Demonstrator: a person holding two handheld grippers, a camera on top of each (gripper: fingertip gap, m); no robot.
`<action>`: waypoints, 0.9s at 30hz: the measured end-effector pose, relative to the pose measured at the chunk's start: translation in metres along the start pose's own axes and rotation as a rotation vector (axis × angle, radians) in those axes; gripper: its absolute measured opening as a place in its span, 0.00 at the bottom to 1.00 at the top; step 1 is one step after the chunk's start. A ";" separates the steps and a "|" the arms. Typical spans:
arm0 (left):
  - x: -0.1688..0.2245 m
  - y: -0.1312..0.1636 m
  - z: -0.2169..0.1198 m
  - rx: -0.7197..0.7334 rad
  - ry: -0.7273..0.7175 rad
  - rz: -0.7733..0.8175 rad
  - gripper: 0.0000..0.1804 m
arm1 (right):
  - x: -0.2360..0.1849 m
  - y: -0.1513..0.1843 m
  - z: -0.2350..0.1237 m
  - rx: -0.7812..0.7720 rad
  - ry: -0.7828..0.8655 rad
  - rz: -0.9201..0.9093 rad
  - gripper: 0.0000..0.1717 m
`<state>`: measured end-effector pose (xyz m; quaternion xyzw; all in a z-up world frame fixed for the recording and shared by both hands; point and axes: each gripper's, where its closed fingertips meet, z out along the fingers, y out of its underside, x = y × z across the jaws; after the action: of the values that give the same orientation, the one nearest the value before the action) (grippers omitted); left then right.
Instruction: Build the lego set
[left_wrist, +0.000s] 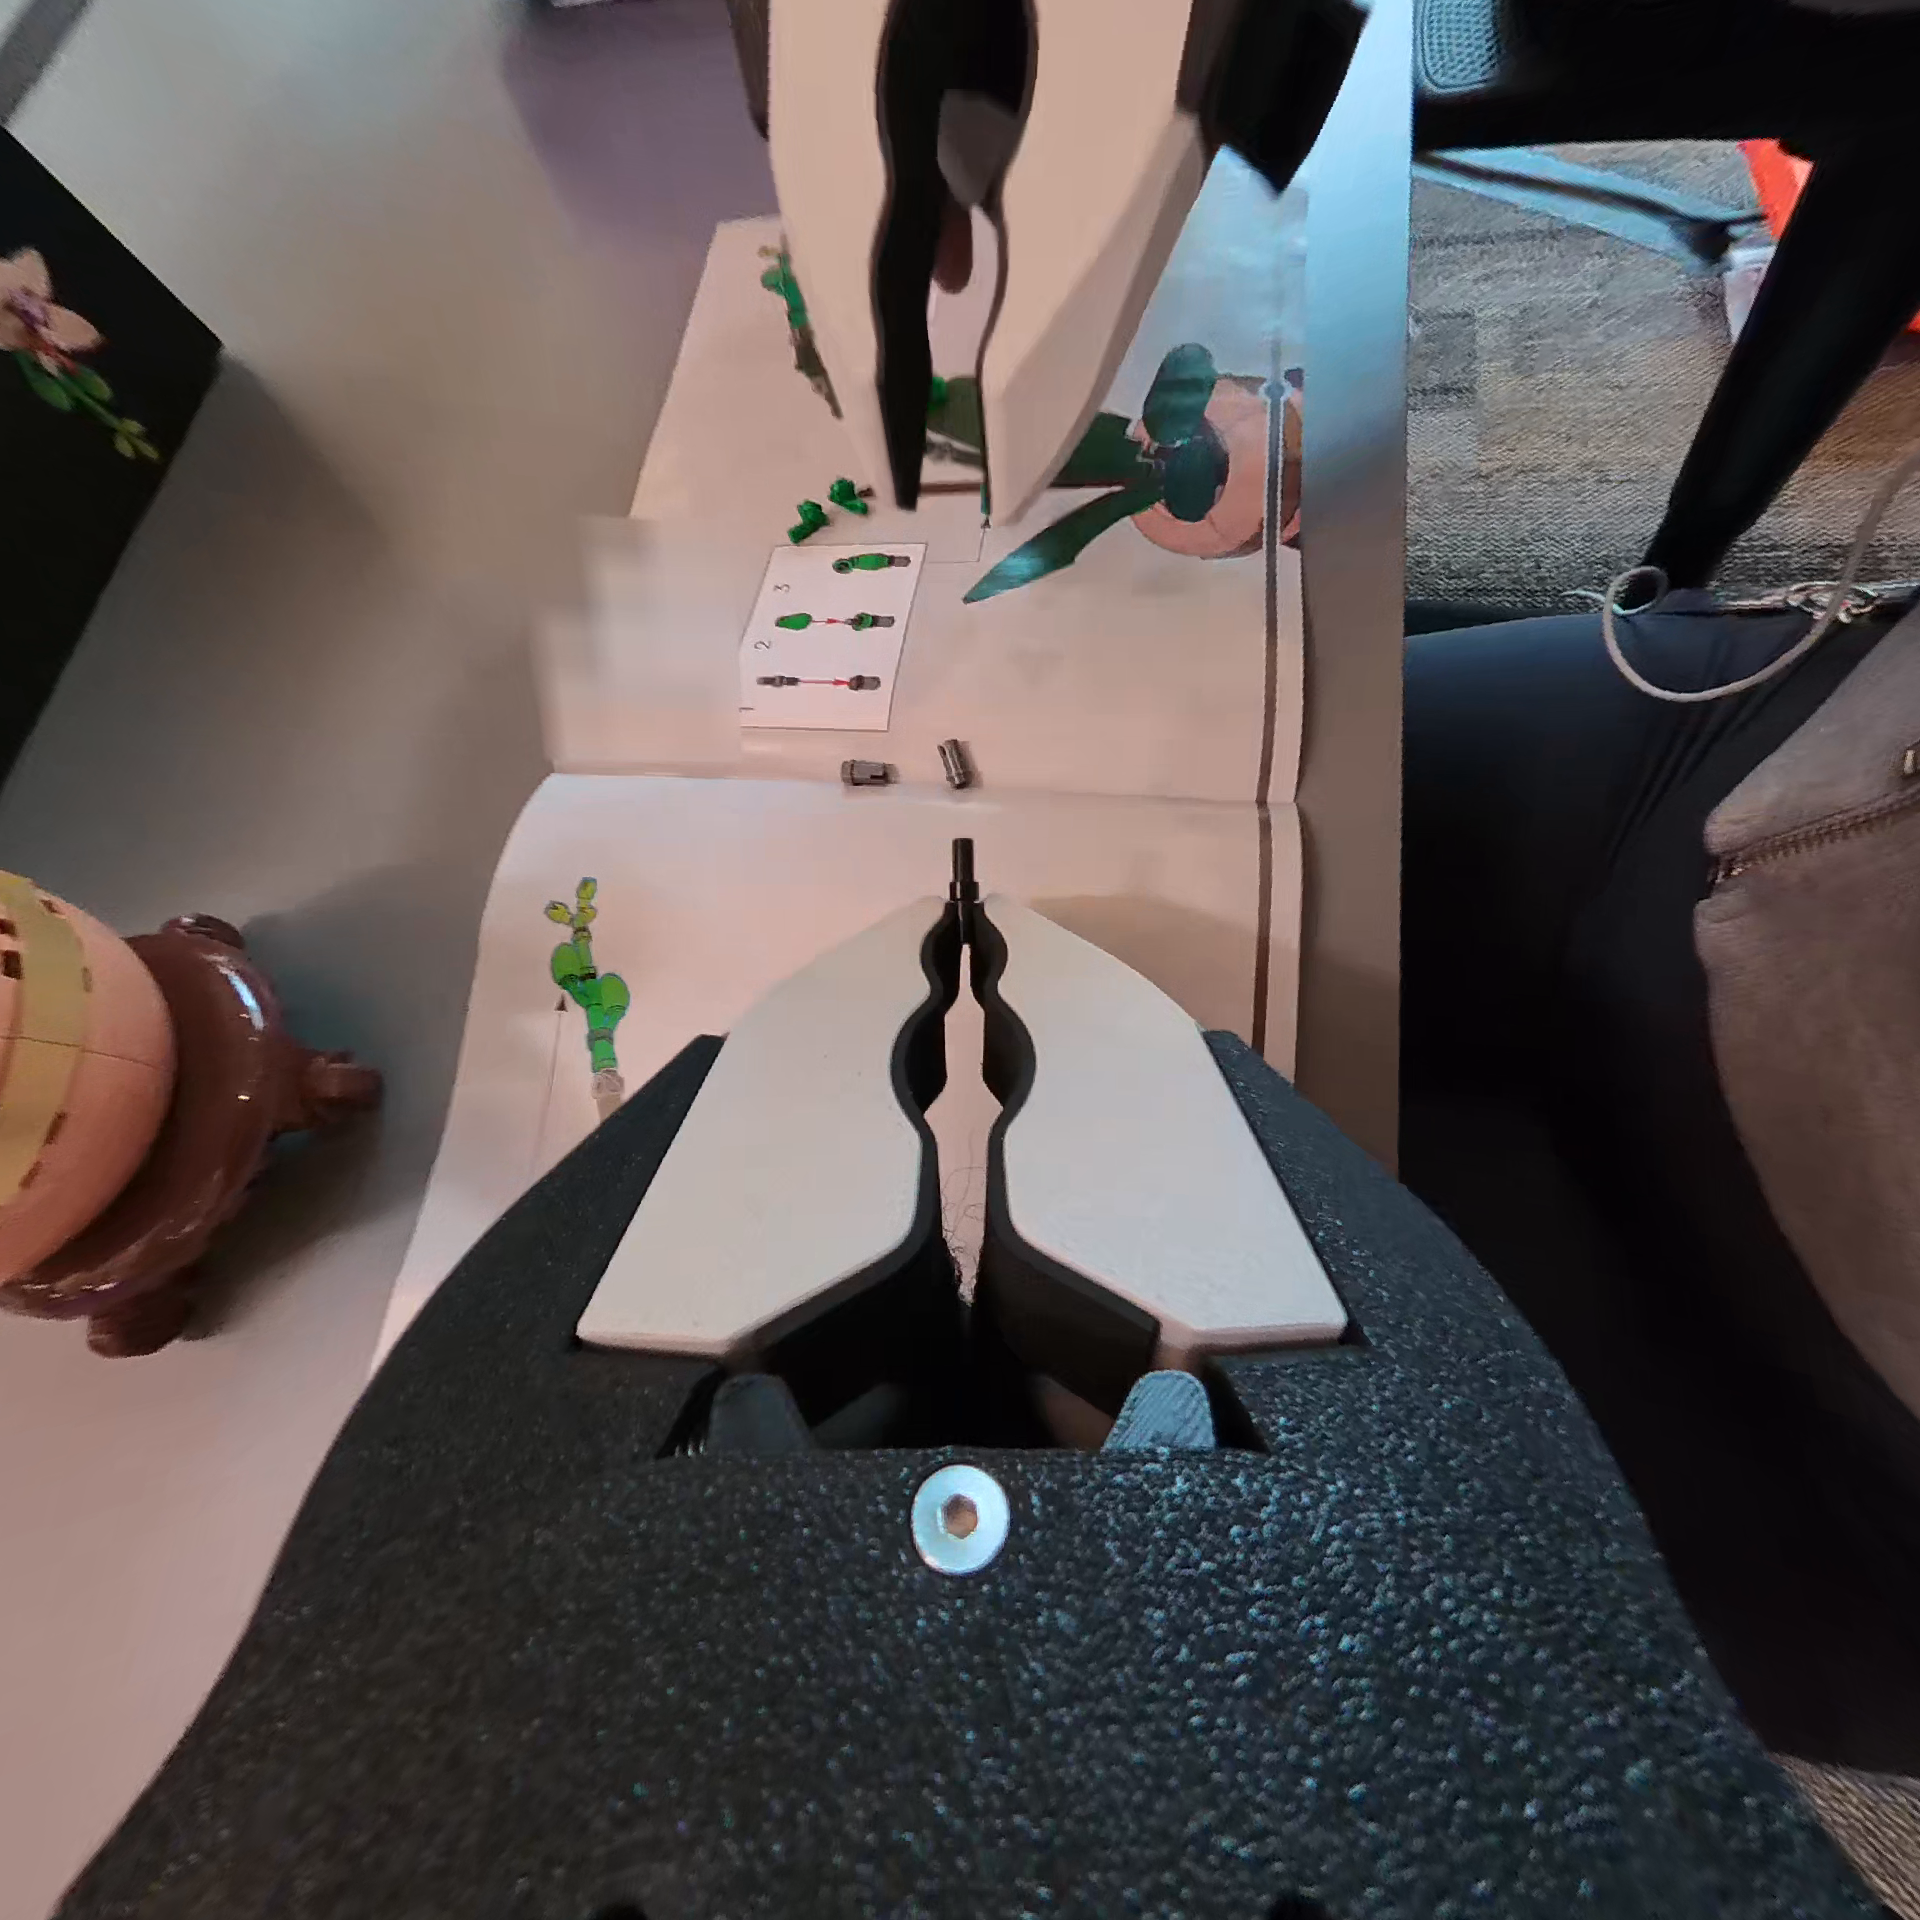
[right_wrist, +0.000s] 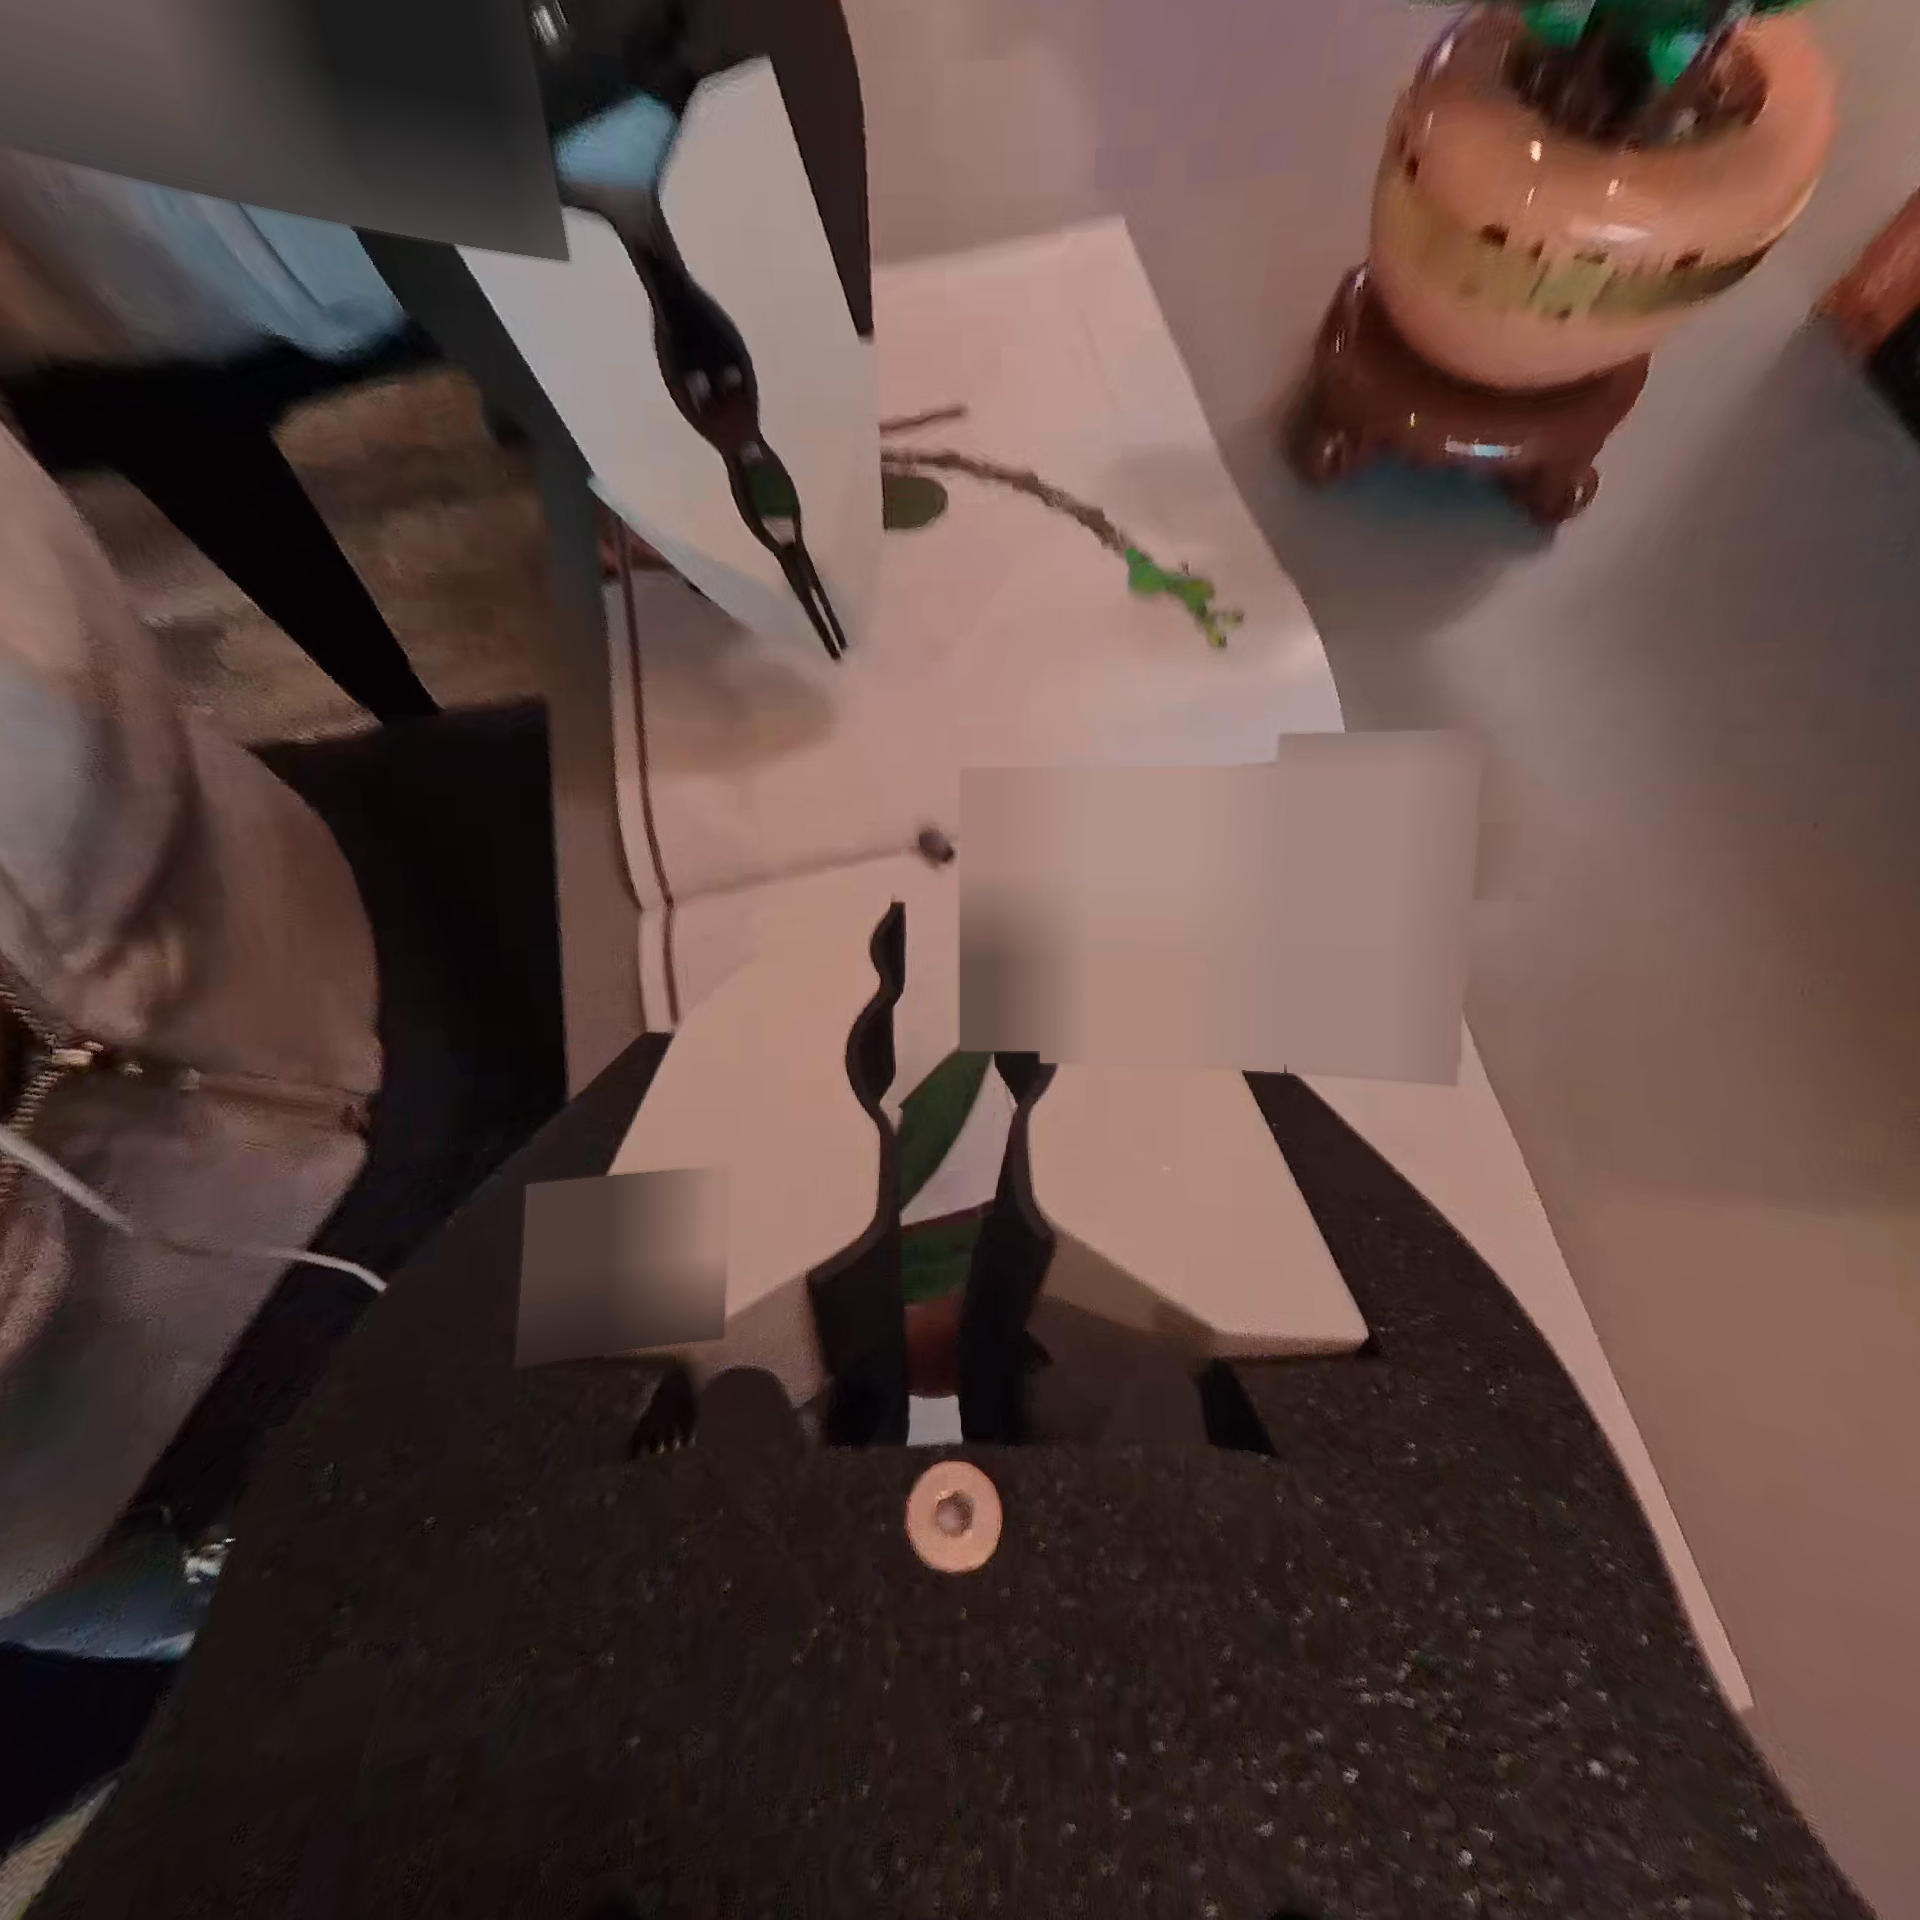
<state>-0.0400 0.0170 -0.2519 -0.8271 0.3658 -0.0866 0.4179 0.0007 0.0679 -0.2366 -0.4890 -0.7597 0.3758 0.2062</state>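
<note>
On a pale desk, an open booklet of building diagrams spreads beneath two tools, with a brick-built pot on a brown base standing beside it. The left hand-held gripper is clenched on a slim black pin, its tip jutting past the fingertips above the page. The right hand-held gripper hangs farther off over the printed plant picture, fingers slightly parted with nothing visibly between the tips. Two small grey connectors lie in the booklet's fold just ahead of the pin, and green pieces rest near the right tool.
</note>
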 end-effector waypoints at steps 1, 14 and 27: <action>0.000 0.002 0.001 -0.006 0.007 -0.005 0.00 | 0.001 0.003 0.004 -0.012 0.013 -0.014 0.07; 0.005 0.004 0.005 0.012 0.055 -0.047 0.00 | -0.002 0.012 0.043 -0.051 -0.008 -0.077 0.06; 0.008 0.006 0.007 0.013 0.079 -0.067 0.00 | -0.004 0.007 0.032 0.004 -0.009 -0.149 0.02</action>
<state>-0.0347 0.0137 -0.2618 -0.8320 0.3535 -0.1356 0.4055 -0.0149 0.0544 -0.2623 -0.4290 -0.7943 0.3628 0.2312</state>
